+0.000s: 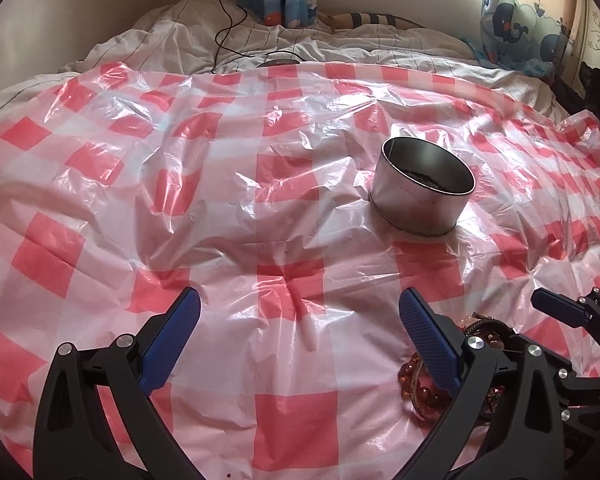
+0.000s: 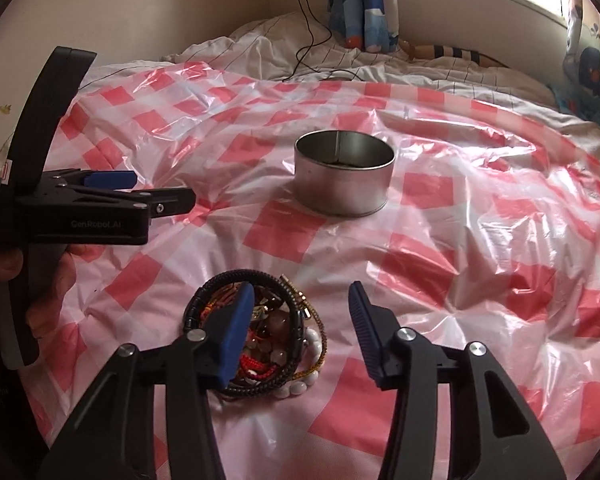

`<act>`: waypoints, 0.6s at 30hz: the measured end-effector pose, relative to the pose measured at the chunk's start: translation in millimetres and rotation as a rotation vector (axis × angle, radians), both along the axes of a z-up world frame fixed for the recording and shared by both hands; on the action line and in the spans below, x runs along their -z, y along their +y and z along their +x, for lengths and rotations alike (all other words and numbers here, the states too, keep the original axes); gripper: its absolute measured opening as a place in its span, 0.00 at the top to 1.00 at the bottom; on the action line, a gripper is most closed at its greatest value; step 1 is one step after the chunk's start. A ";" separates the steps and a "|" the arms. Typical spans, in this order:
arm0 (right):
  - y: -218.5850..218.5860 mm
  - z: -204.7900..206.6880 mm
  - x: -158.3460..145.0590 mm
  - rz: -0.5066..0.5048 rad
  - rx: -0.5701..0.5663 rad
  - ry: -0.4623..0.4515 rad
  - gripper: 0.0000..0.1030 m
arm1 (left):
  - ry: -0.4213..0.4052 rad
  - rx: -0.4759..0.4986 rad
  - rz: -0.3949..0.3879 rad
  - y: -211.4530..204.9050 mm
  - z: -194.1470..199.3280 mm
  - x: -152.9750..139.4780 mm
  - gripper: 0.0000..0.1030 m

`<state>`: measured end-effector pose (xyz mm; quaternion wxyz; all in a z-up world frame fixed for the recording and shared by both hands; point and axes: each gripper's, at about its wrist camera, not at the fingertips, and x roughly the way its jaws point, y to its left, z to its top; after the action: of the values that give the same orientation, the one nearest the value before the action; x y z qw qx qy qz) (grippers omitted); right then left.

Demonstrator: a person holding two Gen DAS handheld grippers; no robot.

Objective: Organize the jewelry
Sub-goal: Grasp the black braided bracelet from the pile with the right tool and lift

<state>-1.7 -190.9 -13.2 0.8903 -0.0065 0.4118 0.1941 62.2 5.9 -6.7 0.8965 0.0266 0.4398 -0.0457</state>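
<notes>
A pile of bracelets and bead strings point(image 2: 276, 332) lies on the red-and-white checked plastic sheet point(image 2: 480, 240). My right gripper point(image 2: 300, 320) is open just above the pile, its left finger over it. A round metal tin point(image 2: 344, 178) stands open farther back, with something dark inside. My left gripper point(image 1: 300, 332) is open and empty over bare sheet; the pile's amber beads point(image 1: 420, 392) show behind its right finger. The tin also shows in the left wrist view point(image 1: 420, 196), ahead and to the right. The left gripper also shows in the right wrist view point(image 2: 140, 196), at the left.
The sheet covers a bed with rumpled white bedding point(image 1: 300, 40) at the back. A black cable point(image 2: 312, 40) trails over the bedding from the wall. Blue patterned curtains point(image 2: 364, 4) hang by the window. The right gripper point(image 1: 572, 316) sits at the left view's right edge.
</notes>
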 end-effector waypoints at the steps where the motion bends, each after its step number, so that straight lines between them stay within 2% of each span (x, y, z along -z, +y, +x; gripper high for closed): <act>1: 0.7 -0.3 0.8 -0.005 -0.002 0.003 0.53 | -0.002 0.013 0.005 -2.8 -1.8 -0.5 0.07; 2: 2.0 -0.9 2.1 -0.007 -0.007 0.010 0.53 | -0.003 0.025 0.007 -4.8 -3.3 -0.6 0.07; 7: 5.9 3.4 14.5 -0.015 -0.020 0.055 0.78 | -0.015 0.054 0.056 -14.3 -10.3 0.5 0.07; 12: 2.3 4.9 16.9 0.015 -0.012 0.070 0.83 | -0.008 0.042 0.041 -10.7 -9.7 0.0 0.07; 14: 0.4 4.1 15.0 0.026 -0.007 0.064 0.91 | -0.010 0.040 0.038 -9.3 -9.8 -0.8 0.07; 18: -3.6 2.5 8.7 0.081 -0.015 0.056 0.91 | -0.010 0.039 0.031 -7.9 -9.9 -2.0 0.07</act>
<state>0.8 -194.4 -21.8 0.8766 0.0321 0.4281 0.2173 52.3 -1.9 -4.7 0.8972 0.0495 0.4352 -0.0564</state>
